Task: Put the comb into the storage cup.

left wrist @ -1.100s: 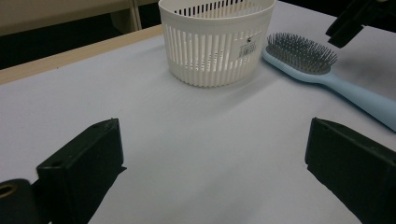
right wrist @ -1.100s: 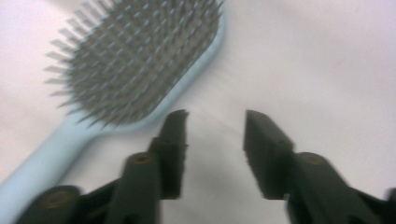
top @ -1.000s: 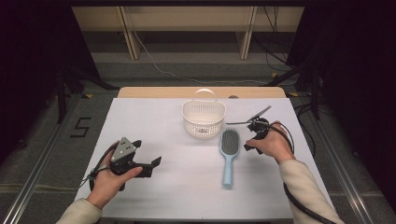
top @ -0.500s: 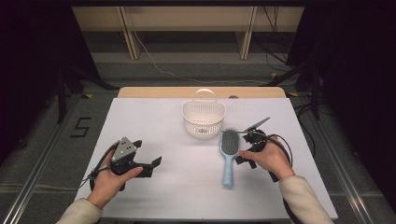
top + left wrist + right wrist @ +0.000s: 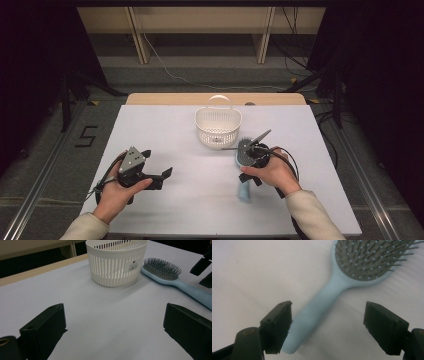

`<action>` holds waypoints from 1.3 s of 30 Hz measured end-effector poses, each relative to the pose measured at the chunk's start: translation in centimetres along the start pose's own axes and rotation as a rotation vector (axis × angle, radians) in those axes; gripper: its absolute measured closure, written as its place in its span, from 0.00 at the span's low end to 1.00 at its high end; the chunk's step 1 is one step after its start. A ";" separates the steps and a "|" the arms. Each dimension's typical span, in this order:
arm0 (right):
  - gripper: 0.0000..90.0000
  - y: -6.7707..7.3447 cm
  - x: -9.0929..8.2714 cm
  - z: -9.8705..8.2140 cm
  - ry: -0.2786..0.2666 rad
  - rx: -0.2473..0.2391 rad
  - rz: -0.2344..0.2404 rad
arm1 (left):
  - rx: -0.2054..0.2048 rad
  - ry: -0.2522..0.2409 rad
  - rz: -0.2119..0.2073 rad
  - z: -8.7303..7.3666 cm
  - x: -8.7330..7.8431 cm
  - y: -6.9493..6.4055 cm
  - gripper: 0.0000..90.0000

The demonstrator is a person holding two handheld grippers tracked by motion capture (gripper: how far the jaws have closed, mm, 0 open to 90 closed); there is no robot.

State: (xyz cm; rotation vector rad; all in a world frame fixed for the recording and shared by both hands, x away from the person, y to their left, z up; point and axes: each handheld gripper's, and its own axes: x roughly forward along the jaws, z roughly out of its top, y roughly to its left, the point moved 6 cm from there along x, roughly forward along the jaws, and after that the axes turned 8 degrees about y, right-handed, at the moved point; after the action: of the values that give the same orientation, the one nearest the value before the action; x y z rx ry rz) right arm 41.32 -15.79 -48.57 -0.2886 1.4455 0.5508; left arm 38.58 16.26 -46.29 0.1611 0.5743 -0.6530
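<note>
Pale blue plastic marks the hairbrush (image 5: 329, 295), seen lying bristles-up on the white table (image 5: 165, 130), its head just beside the white slotted basket (image 5: 218, 126) and at about five o'clock from it. In the high view the brush's handle end (image 5: 244, 192) is seen poking out below the person's right hand.

The right gripper (image 5: 328, 328) is held over the handle, with jaws that have just been opening and now stand wide. In the right gripper view the handle is seen between them, running from seven o'clock up to one o'clock where the bristled head lies; the pads are not pressed on it, though one sits close against the handle's end.

The left gripper (image 5: 157, 176) is held low over the table at about seven o'clock from the basket, well apart from the brush. Its jaws are spread wide with only bare tabletop between them. In the left gripper view the basket (image 5: 116, 261) is seen ahead at twelve o'clock, the brush (image 5: 172, 281) at two o'clock.
</note>
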 end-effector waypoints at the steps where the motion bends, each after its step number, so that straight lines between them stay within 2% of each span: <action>1: 0.24 0.0 0.0 0.0 0.000 -0.003 -0.003 | 0.000 0.000 0.001 0.0 0.0 0.0 0.04; 12: 0.21 0.1 -0.3 0.1 -0.008 -0.015 -0.012 | 0.001 0.001 0.000 0.0 0.1 0.0 0.04; 19: 0.21 0.0 -0.6 0.3 -0.026 -0.004 -0.014 | -0.004 0.003 -0.002 0.0 0.2 0.1 0.04; 30: 0.21 -0.1 -0.4 0.2 -0.022 0.011 -0.013 | -0.002 0.006 0.000 0.0 0.2 0.1 0.04; 39: 0.22 0.4 -0.5 0.4 -0.032 0.030 -0.010 | -0.006 0.002 0.001 -0.1 0.0 0.1 0.04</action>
State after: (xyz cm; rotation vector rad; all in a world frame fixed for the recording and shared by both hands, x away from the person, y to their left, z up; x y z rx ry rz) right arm 41.46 -15.37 -47.98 -0.2624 1.4192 0.5231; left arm 38.61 16.41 -46.39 0.1567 0.5775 -0.6500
